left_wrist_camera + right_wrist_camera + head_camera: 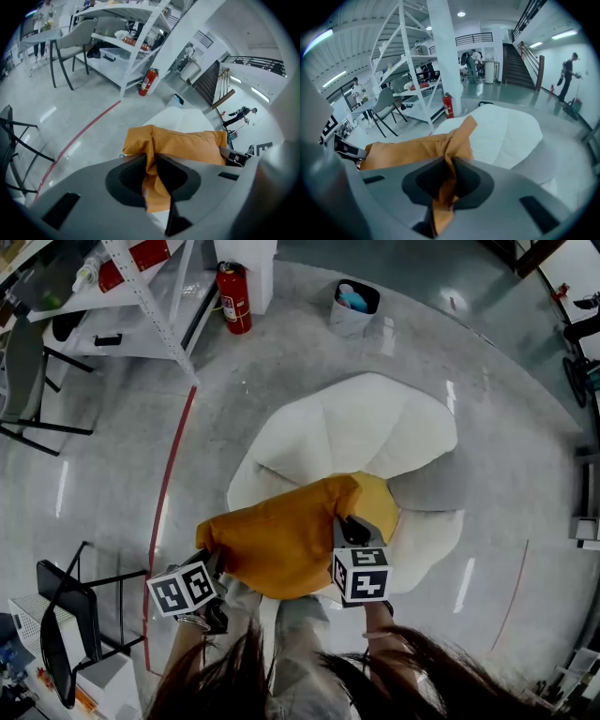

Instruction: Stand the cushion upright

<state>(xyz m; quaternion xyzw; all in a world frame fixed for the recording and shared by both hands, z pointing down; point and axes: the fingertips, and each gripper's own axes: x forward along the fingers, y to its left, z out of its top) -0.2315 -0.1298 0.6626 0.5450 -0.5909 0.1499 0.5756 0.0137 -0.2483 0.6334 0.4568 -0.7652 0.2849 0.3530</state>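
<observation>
A mustard-orange cushion [281, 535] hangs lifted over the near edge of a big white floor seat [356, 427]. My left gripper [211, 570] is shut on the cushion's left corner; in the left gripper view the orange fabric [187, 143] is bunched and pinched between the jaws of the left gripper [151, 164]. At the cushion's right side my right gripper [352, 532] is shut on it too. The right gripper view shows a fold of the cushion [408, 152] squeezed in the right gripper [449, 171], its corner pointing up. The cushion's underside is hidden.
A red fire extinguisher [233, 298] and a small bin [354, 307] stand beyond the seat. A white shelving rack [141, 287] and a chair [28, 381] are at the far left. A black chair [66, 615] stands near left, beside a red floor line [169, 493].
</observation>
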